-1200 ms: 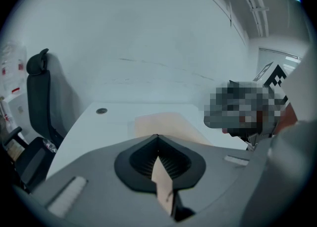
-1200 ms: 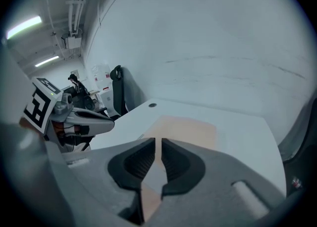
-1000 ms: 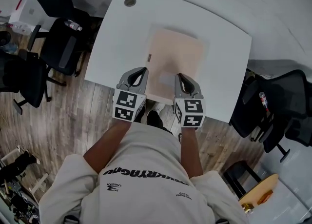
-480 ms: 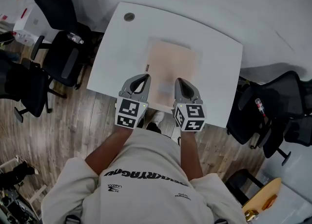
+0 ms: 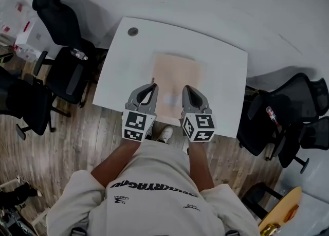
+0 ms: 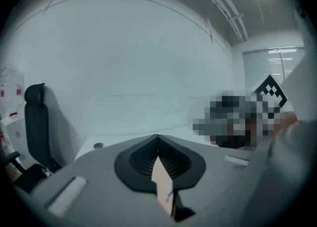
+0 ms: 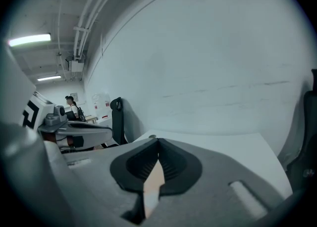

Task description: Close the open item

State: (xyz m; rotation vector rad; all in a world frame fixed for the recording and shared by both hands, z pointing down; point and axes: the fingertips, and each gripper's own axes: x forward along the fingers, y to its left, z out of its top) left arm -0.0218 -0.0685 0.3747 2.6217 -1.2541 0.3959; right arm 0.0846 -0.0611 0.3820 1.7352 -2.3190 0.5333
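A flat beige folder-like item (image 5: 177, 73) lies in the middle of the white table (image 5: 221, 65), with a small dark tab on its left edge. My left gripper (image 5: 151, 86) hovers over the item's near left corner and my right gripper (image 5: 186, 89) over its near right part. Both sets of jaws meet at the tips, with nothing between them. In the left gripper view the shut jaws of the left gripper (image 6: 158, 142) leave a sliver through which the beige item (image 6: 161, 181) shows. The right gripper (image 7: 158, 144) shows the same over the item (image 7: 153, 184).
A round cable grommet (image 5: 133, 32) sits at the table's far left corner. Black office chairs stand to the left (image 5: 64, 68) and right (image 5: 288, 109) of the table. Wood flooring (image 5: 67, 132) lies below, and a pale wall runs behind the table.
The head view has drifted, so the table sits smaller and higher in frame. Both grippers stay side by side at the item's near edge, jaws still shut.
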